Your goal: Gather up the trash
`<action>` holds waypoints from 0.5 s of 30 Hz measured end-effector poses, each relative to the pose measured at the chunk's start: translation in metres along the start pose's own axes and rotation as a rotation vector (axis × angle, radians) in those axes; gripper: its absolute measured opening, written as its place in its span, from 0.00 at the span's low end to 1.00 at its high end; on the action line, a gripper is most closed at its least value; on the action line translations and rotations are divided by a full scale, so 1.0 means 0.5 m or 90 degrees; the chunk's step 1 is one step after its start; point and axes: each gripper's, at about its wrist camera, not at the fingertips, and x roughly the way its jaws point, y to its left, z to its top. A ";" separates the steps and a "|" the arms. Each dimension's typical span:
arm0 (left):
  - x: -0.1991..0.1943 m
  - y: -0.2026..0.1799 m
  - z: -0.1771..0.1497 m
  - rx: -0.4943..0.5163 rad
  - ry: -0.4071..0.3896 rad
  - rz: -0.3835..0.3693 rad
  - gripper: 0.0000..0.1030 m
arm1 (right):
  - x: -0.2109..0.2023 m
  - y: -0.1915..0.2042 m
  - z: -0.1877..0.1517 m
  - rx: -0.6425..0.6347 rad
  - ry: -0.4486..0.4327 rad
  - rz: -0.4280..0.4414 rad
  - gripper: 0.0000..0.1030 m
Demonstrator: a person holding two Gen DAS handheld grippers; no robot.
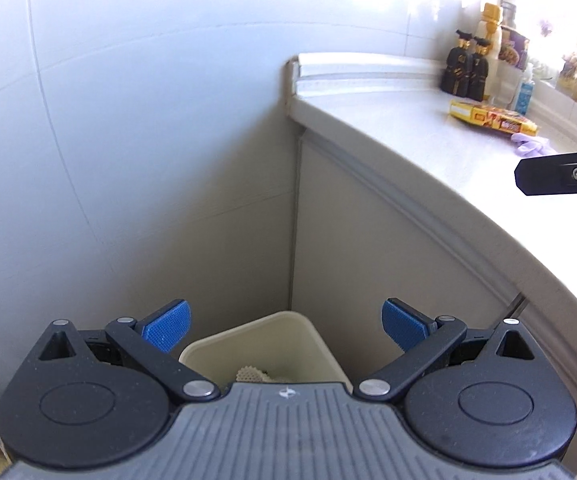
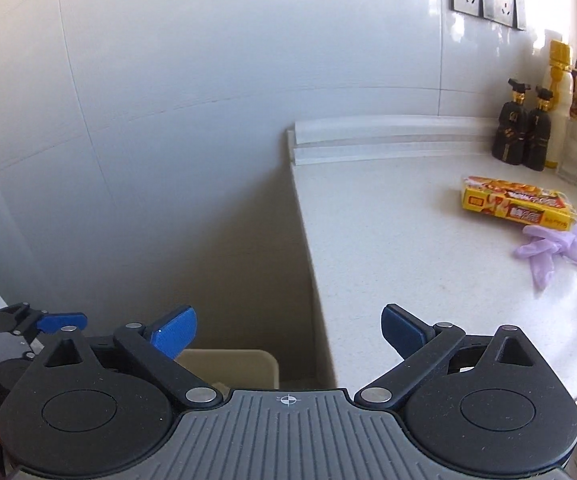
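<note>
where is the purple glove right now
In the right wrist view the purple glove lies crumpled on the white counter, right side, just in front of the yellow box.

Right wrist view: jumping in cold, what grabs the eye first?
The yellow snack box lies on the white counter, a crumpled purple glove just in front of it. The right gripper stands open and empty above the cream bin in the floor corner.
</note>
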 end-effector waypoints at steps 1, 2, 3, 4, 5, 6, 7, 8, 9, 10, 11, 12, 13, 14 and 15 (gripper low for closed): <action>0.000 -0.008 0.006 0.004 -0.004 -0.002 0.99 | -0.008 -0.011 0.003 0.000 -0.005 -0.005 0.98; -0.001 -0.015 0.011 0.008 -0.008 -0.005 0.99 | -0.006 -0.017 -0.001 0.000 -0.009 -0.011 0.98; -0.002 -0.023 0.017 0.014 -0.012 -0.007 0.99 | -0.012 -0.028 -0.002 -0.001 -0.013 -0.016 0.98; -0.002 -0.031 0.022 0.019 -0.015 -0.010 0.99 | -0.016 -0.038 -0.001 -0.002 -0.017 -0.022 0.98; -0.004 -0.037 0.026 0.023 -0.018 -0.012 0.99 | -0.020 -0.049 -0.003 -0.001 -0.021 -0.030 0.98; -0.007 -0.043 0.031 0.026 -0.022 -0.015 0.99 | -0.019 -0.056 -0.010 -0.001 -0.025 -0.035 0.98; -0.009 -0.049 0.035 0.028 -0.025 -0.018 0.99 | -0.022 -0.064 -0.012 0.000 -0.027 -0.040 0.98; -0.009 -0.056 0.039 0.031 -0.027 -0.021 0.99 | -0.024 -0.070 -0.014 0.000 -0.030 -0.044 0.99; -0.009 -0.062 0.043 0.034 -0.030 -0.024 0.99 | -0.024 -0.073 -0.017 0.000 -0.032 -0.049 0.99; -0.009 -0.069 0.046 0.039 -0.033 -0.028 0.99 | -0.027 -0.079 -0.022 0.001 -0.034 -0.054 0.99; -0.008 -0.076 0.050 0.044 -0.035 -0.030 0.99 | -0.034 -0.089 -0.025 0.003 -0.036 -0.058 0.99; -0.007 -0.082 0.053 0.048 -0.037 -0.032 0.99 | -0.037 -0.095 -0.026 0.005 -0.037 -0.062 0.99; -0.006 -0.088 0.055 0.049 -0.039 -0.033 1.00 | -0.036 -0.104 -0.028 0.007 -0.037 -0.066 0.99; -0.004 -0.092 0.056 0.049 -0.040 -0.036 1.00 | -0.037 -0.111 -0.029 0.010 -0.037 -0.069 0.99; -0.001 -0.096 0.057 0.047 -0.040 -0.039 0.99 | -0.039 -0.119 -0.029 0.012 -0.038 -0.072 0.99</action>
